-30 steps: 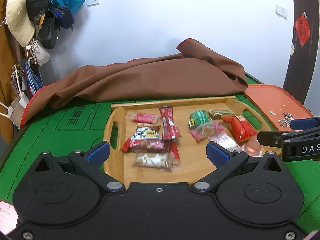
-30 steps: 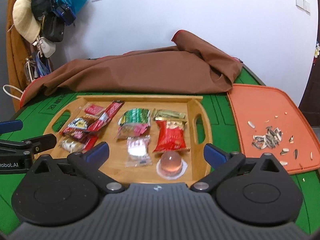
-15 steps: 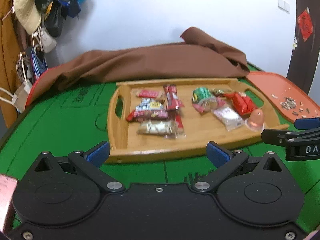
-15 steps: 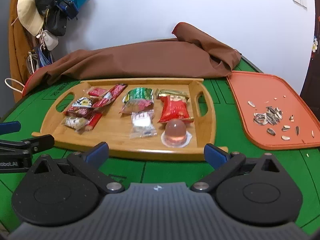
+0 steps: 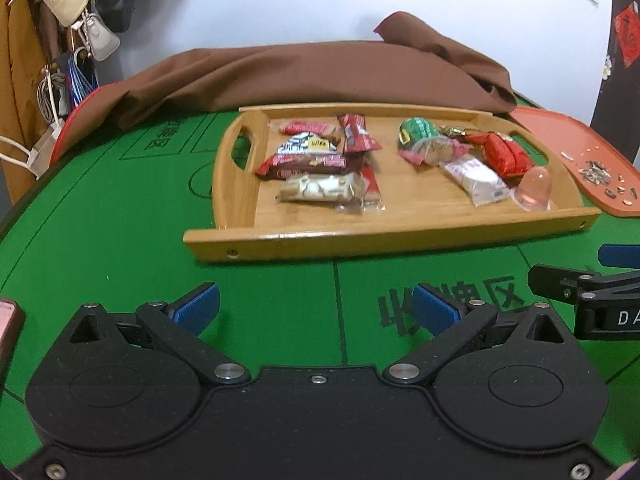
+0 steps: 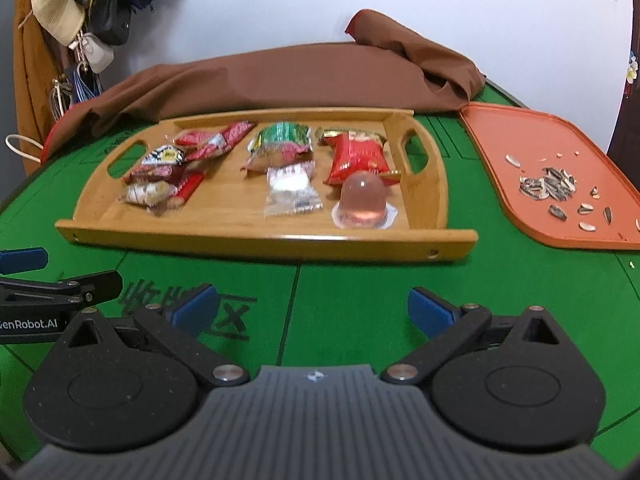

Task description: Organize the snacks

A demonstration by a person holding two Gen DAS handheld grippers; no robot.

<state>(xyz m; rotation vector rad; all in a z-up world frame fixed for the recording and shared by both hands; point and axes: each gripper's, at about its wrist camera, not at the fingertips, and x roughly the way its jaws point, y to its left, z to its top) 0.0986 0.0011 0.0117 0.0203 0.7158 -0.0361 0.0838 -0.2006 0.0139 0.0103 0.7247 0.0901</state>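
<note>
A wooden tray (image 5: pixel 400 236) (image 6: pixel 248 236) sits on the green table and holds several wrapped snacks in rows: red and white packets at the left (image 5: pixel 316 164) (image 6: pixel 160 176), a green packet (image 6: pixel 282 138), a red bag (image 6: pixel 358 156), a white packet (image 6: pixel 292 192) and a pink jelly cup (image 5: pixel 534 190) (image 6: pixel 364 200). My left gripper (image 5: pixel 316 308) is open and empty, over the table in front of the tray. My right gripper (image 6: pixel 312 306) is open and empty, beside the left one, also short of the tray.
An orange tray (image 6: pixel 560 160) with sunflower seeds (image 6: pixel 550 188) lies right of the wooden tray. A brown cloth (image 5: pixel 320 76) is bunched behind it. Bags and hats (image 5: pixel 80 8) hang at the far left. A pink object (image 5: pixel 8 320) shows at the left edge.
Both grippers have pulled back from the tray toward the near table edge and sit lower. The tray now lies farther ahead. Both stay open and empty; the snacks have not moved.
</note>
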